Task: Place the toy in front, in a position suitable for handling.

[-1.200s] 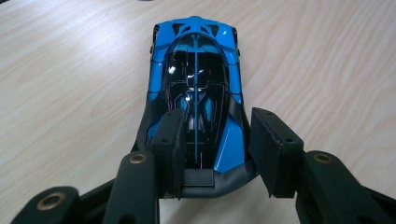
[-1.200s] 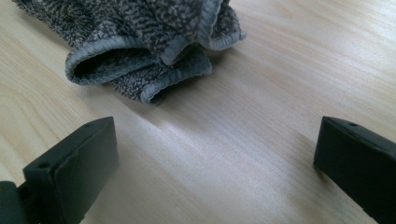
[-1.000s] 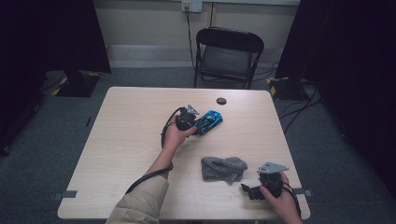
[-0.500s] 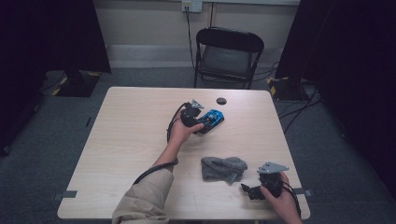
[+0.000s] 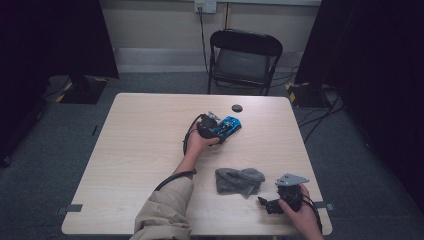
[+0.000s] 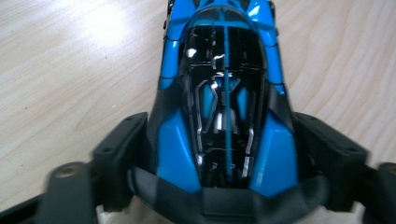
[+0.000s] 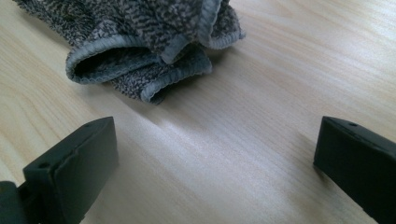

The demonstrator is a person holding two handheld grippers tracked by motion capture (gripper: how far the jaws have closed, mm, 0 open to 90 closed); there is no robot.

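One blue toy car [image 5: 227, 126] is counted on one wooden table [image 5: 140, 150], along with one crumpled grey cloth [image 5: 239, 180] and one small black round disc [image 5: 237, 108]. Two grippers are seen, the left gripper [image 5: 212, 129] and the right gripper [image 5: 267, 204]. One folding chair [image 5: 244, 60] is counted behind.

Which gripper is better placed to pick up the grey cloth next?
Right. The right gripper sits open beside the grey cloth, jaws pointing toward it, while the left gripper is farther off, closed on the blue toy car.
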